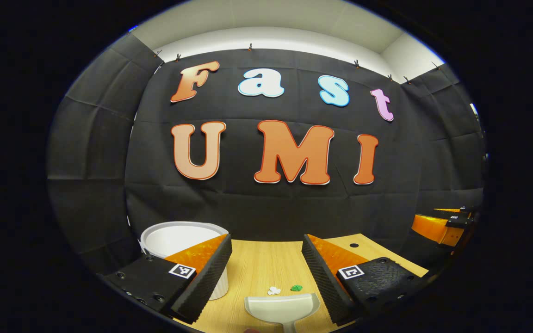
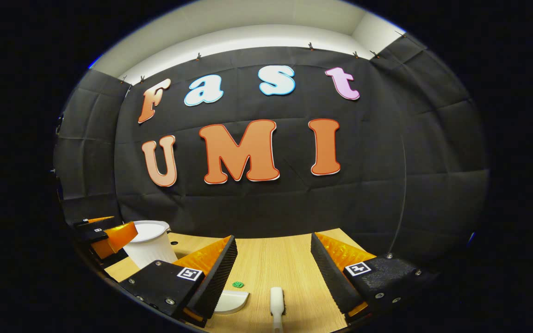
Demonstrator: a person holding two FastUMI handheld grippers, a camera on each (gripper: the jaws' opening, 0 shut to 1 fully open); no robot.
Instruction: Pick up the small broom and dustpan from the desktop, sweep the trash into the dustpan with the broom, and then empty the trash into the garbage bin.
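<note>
Pale wood makes up the desktop (image 1: 266,263) in the left gripper view, running back to the black cloth wall; the left gripper (image 1: 266,252) hangs above it with its two orange-and-black fingers (image 1: 211,273) spread wide apart and nothing between them; a white dustpan (image 1: 282,307) lies on the wood at the bottom of this view, in the gap between the fingers, its open mouth turned toward the wall; just beyond its front edge sit a white scrap of trash (image 1: 274,290) and a green scrap (image 1: 296,288), side by side and apart from the pan; the white garbage bin (image 1: 178,238) stands at the left, partly behind the left finger; at the far right edge the other gripper's orange finger (image 1: 435,227) shows. In the right gripper view, the right gripper (image 2: 273,252) is likewise held over the desktop (image 2: 271,259) with its fingers (image 2: 213,273) wide apart and empty; the small white broom (image 2: 276,300) lies on the wood between them, near the bottom, its length pointing toward the wall; left of it the dustpan (image 2: 234,300) peeks out from behind the left finger, with the green scrap (image 2: 237,284) just beyond it; the garbage bin (image 2: 151,247) stands at the far left, and the left gripper (image 2: 109,238) shows in front of it, whether touching it I cannot tell.
</note>
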